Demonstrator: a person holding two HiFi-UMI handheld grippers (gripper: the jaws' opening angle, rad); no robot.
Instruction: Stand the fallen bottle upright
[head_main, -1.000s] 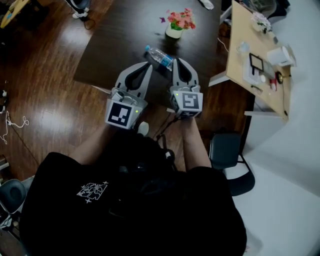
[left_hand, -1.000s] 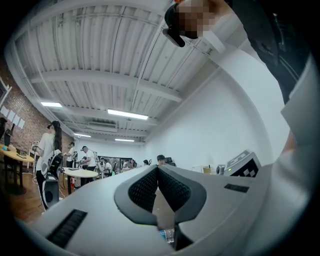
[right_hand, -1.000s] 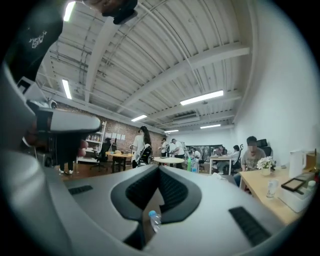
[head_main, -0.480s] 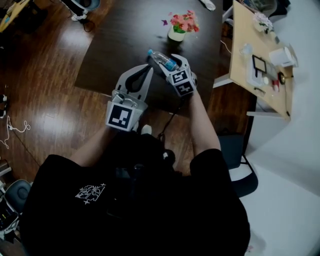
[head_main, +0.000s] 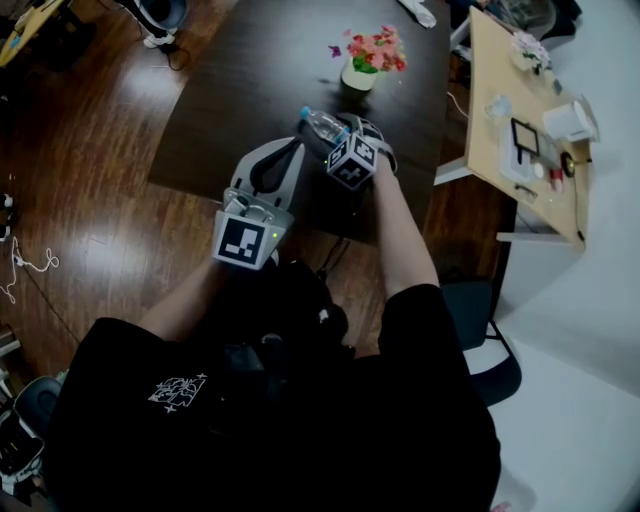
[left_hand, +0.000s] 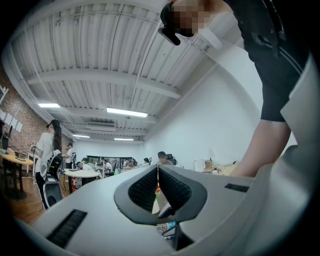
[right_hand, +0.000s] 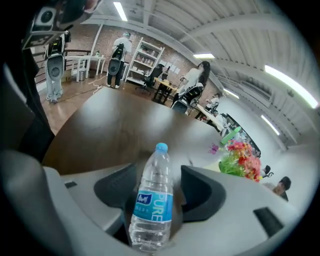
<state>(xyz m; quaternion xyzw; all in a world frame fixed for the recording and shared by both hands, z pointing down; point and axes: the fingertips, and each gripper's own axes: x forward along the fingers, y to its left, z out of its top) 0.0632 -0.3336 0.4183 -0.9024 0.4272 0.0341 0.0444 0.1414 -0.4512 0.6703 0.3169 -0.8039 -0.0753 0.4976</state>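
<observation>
Now the fallen bottle (right_hand: 151, 202) is straddled, not yet pinched, by the jaws of the right gripper (right_hand: 159, 175), just opened to admit it, while the left gripper (left_hand: 158, 192) is clenched empty, unneeded.

Dark table (head_main: 250, 80) on glossy wooden floor (head_main: 80, 200), pale desk (head_main: 490, 85) alongside, black chair (head_main: 495, 345) nearby.

head view: high, steeply down on tabletop (head_main: 250, 80) | left gripper view: level, roomward | right gripper view: close, shares bottle (right_hand: 152, 200)
</observation>
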